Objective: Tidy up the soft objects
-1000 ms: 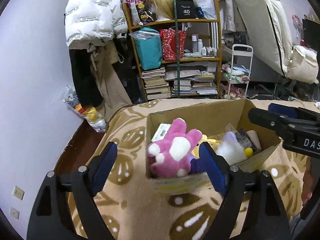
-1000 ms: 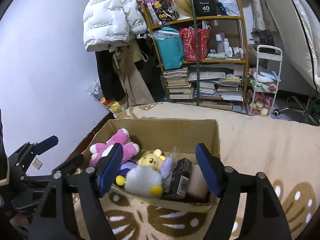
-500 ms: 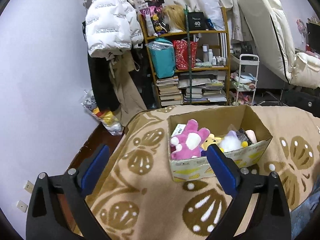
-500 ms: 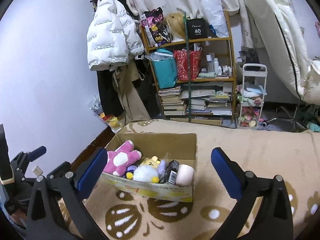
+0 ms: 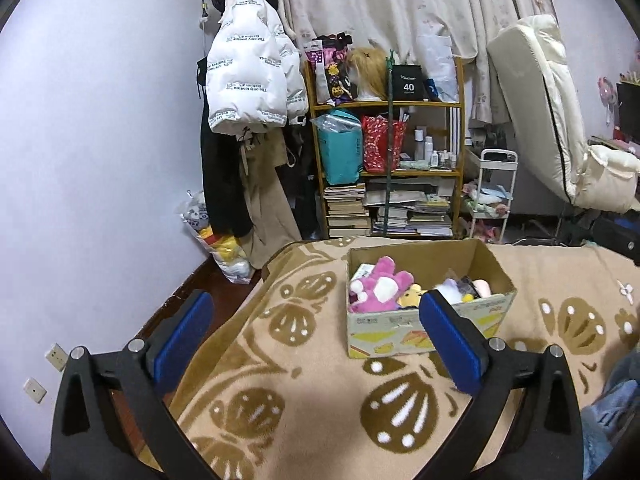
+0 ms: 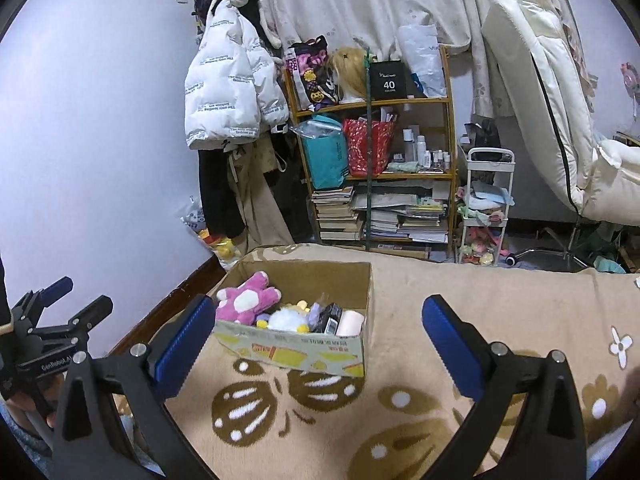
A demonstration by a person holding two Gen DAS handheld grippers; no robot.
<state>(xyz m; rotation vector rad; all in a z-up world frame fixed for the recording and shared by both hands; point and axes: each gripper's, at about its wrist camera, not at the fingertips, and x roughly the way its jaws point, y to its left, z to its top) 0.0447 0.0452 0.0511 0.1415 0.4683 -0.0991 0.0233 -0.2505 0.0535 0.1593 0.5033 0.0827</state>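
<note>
Grippers tilted down twd toy box, fingers wide, empty

My right gripper hangs wide open and empty over the patterned blanket. Ahead sits the cardboard box holding a pink plush toy and a white one. My left gripper shows at the left edge.

Left claw opening, blue pads spread wide, nothing between them. Right claw fully spread, likewise empty, angled slightly downward.
</note>
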